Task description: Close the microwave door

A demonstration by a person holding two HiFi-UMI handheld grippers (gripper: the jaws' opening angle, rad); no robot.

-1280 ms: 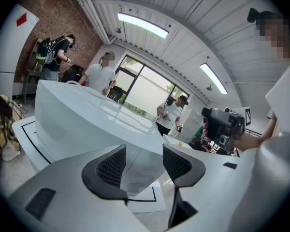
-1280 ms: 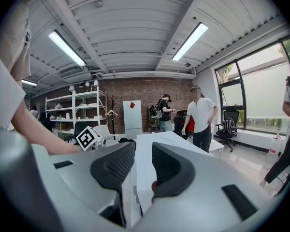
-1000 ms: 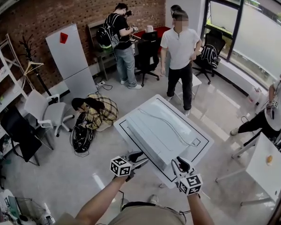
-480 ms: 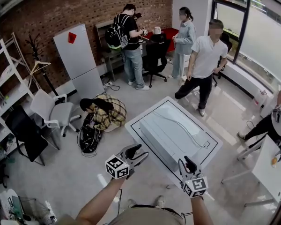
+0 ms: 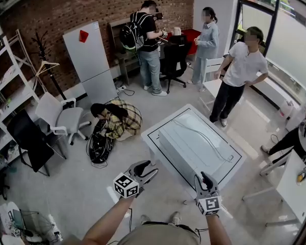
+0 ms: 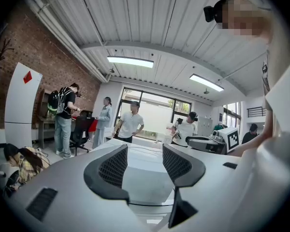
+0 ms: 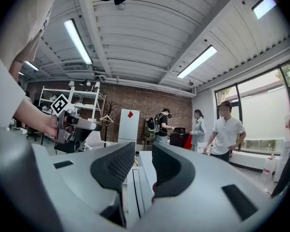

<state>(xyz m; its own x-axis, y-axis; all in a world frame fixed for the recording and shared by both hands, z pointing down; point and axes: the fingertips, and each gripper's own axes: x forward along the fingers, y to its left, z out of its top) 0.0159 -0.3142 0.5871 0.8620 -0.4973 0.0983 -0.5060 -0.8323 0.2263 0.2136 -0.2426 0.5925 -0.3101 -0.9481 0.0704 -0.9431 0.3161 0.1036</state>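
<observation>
Fingers of the left gripper (image 5: pixel 149 167) and right gripper (image 5: pixel 204 178) (black, ribbed) gape empty near the boxy white microwave (image 5: pixel 191 139).

No legible text anywhere; only a red diamond sticker (image 5: pixel 83 35) on the white cabinet (image 5: pixel 95 70).

White refrigerator (image 5: pixel 90 60) with a red mark stood against the brick wall (image 5: pixel 56 9). White chair (image 5: pixel 58 117) sat near the shelving (image 5: pixel 5 93). Person in plaid (image 5: pixel 118 120) crouched on the floor beside a black bundle (image 5: pixel 98 148). Person with backpack (image 5: pixel 145 40) stood by a black office chair (image 5: pixel 174 57). Person in white shirt (image 5: pixel 242 78) stood near the window (image 5: pixel 290 40).
</observation>
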